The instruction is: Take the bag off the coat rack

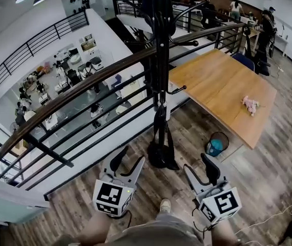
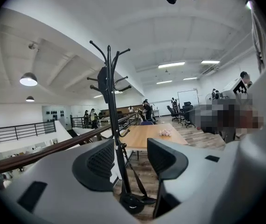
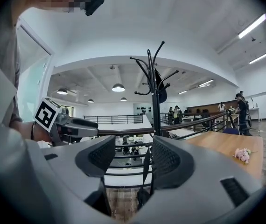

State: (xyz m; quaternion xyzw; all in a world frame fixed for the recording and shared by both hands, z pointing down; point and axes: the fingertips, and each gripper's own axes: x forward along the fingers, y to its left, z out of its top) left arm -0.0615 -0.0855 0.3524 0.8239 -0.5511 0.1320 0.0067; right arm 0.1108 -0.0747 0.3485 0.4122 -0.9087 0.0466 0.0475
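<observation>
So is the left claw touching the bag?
Apart. The left gripper view shows the left claw open and empty, while the dark bag hangs high on the coat rack, well beyond it.

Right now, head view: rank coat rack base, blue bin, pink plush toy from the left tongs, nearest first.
1. Black round coat-rack base, just right of the left tongs.
2. Blue round bin, on the floor, farther right.
3. Pink plush toy, on the wooden table.

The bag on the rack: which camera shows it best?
Left gripper view: the bag hangs clear against the ceiling, high on the coat rack. The right gripper view shows it smaller; the head view hardly separates it.
</observation>
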